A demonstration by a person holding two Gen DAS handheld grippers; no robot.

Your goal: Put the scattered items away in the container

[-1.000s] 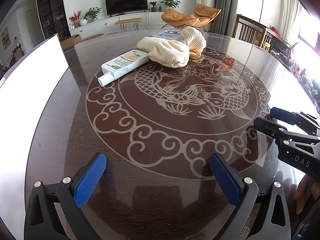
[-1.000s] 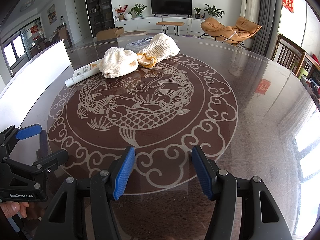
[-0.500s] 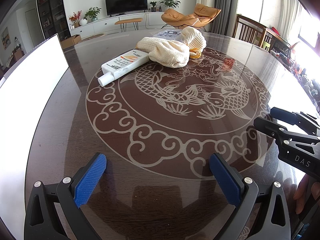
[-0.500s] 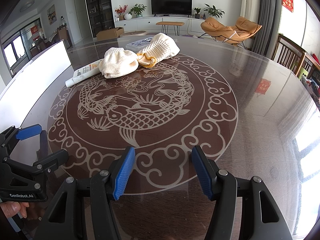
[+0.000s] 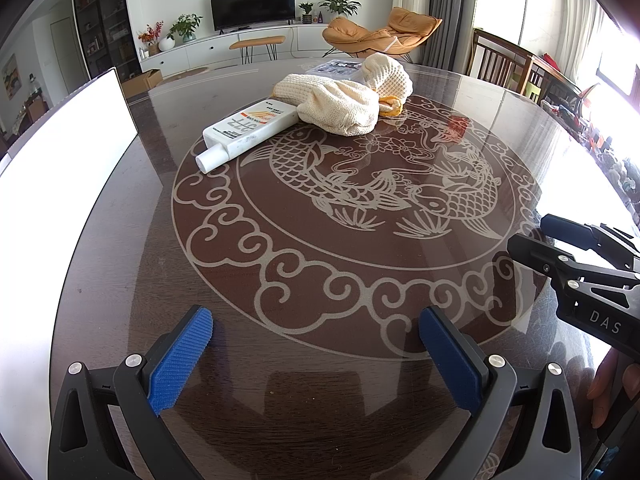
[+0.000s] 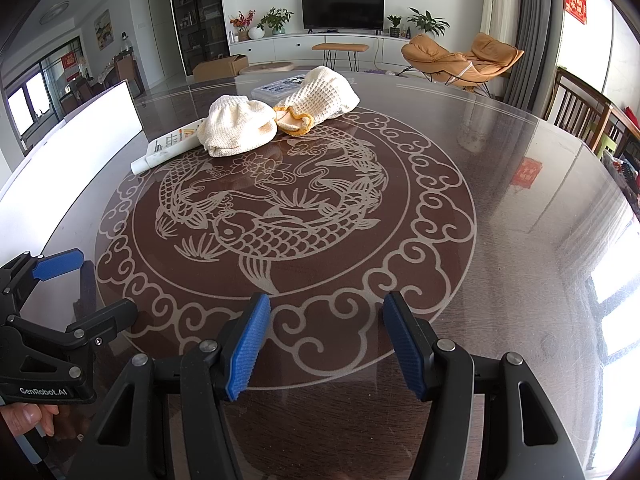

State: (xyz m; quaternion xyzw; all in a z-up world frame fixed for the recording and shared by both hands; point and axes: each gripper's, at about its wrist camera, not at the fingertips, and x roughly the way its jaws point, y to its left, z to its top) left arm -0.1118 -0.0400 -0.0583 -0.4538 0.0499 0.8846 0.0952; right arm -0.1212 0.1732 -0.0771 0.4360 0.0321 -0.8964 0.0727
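— How many cloths lie on the table [image 5: 120, 280]?
— Two: a cream knitted one [image 5: 340, 110] in front, and a second waffle-weave one [image 6: 320, 94] with an orange edge just behind it, touching.
— Tubes?
— One white tube [image 5: 248, 128], lying on its side beside the front cloth.
— Anything else among them?
— One flat clear packet [image 6: 276, 88] behind the cloths; what it holds cannot be told.
— Containers?
— One white container [image 5: 60, 152], at the table's left edge.
— And grippers?
— Two. The left gripper [image 5: 316, 344] and the right gripper [image 6: 324, 332], each with two blue pads standing apart, four pads in all, nothing between them.
— Hands?
— Fingers of one hand [image 6: 28, 416] show in each view.
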